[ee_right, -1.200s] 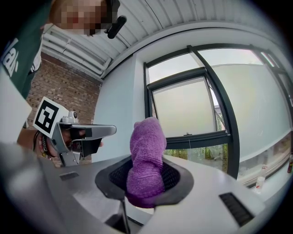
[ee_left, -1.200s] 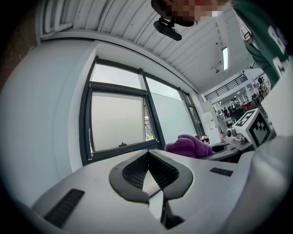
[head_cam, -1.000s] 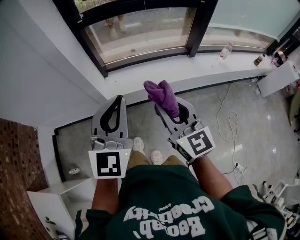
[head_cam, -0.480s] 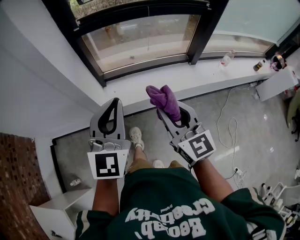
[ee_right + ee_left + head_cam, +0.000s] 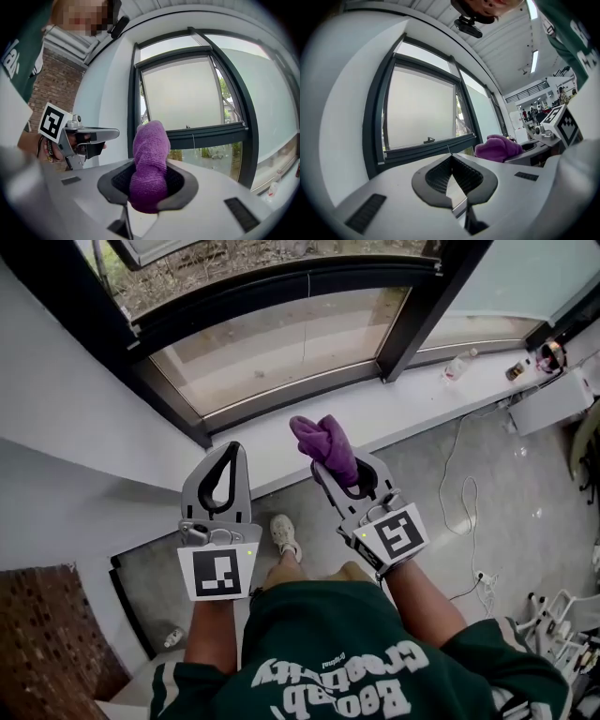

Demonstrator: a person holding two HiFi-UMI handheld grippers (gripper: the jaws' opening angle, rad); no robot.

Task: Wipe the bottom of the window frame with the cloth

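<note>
A rolled purple cloth [image 5: 323, 441] sticks up out of my right gripper [image 5: 339, 465], which is shut on it; in the right gripper view the cloth [image 5: 150, 161] fills the gap between the pads. My left gripper [image 5: 228, 451] is level with it on the left, jaws shut with nothing between them, as the left gripper view [image 5: 451, 158] shows. Both hover over the white sill [image 5: 281, 451], just short of the dark bottom rail of the window frame [image 5: 272, 392]. That rail [image 5: 206, 133] lies ahead of the cloth.
A plastic bottle [image 5: 457, 363] and small dark items [image 5: 547, 354] sit on the sill at the right. A white box [image 5: 553, 397] and a white cable [image 5: 457, 486] lie on the floor to the right. A brick wall [image 5: 47, 634] is at the lower left.
The person has stepped toward the window, so the frame looks larger and nearer. Both grippers keep their spacing and have come nearer to the sill; the cloth stays gripped.
</note>
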